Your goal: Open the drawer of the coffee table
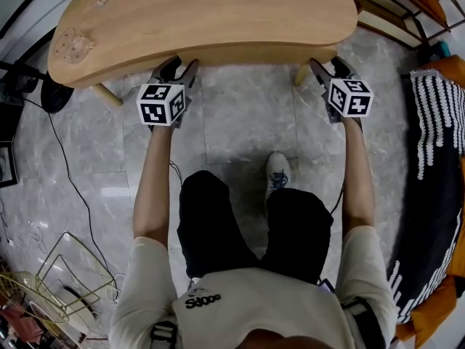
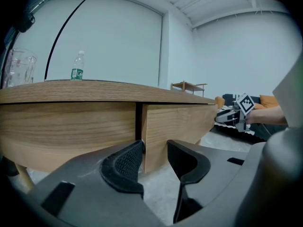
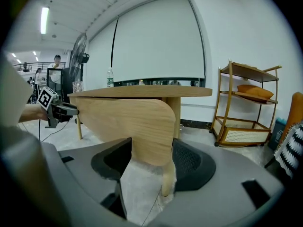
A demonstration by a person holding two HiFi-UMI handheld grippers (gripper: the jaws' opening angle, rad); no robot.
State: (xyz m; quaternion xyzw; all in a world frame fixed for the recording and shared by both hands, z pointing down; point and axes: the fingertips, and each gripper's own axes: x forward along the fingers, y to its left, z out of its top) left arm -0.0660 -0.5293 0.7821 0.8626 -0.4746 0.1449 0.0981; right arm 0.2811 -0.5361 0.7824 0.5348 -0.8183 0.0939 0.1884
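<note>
A light wooden coffee table (image 1: 203, 13) stands in front of me, and its drawer front (image 2: 180, 122) runs under the top. My left gripper (image 1: 176, 70) reaches under the table's front edge. In the left gripper view, my left gripper (image 2: 155, 162) straddles the drawer front's left end, with the ribbed left pad (image 2: 124, 163) at the dark gap beside the fixed panel. My right gripper (image 1: 328, 67) is at the drawer's other end. There the rounded end of the drawer front (image 3: 137, 122) lies between its wide jaws (image 3: 151, 162). Neither pair of pads visibly presses the wood.
A water bottle (image 2: 77, 67) and a glass jug (image 2: 16, 67) stand on the table top. A wooden shelf rack (image 3: 244, 103) is to the right, with a striped cushion (image 1: 436, 137) on a sofa nearby. A cable (image 1: 65, 166) crosses the floor at left. My foot (image 1: 277, 173) rests under the table's edge.
</note>
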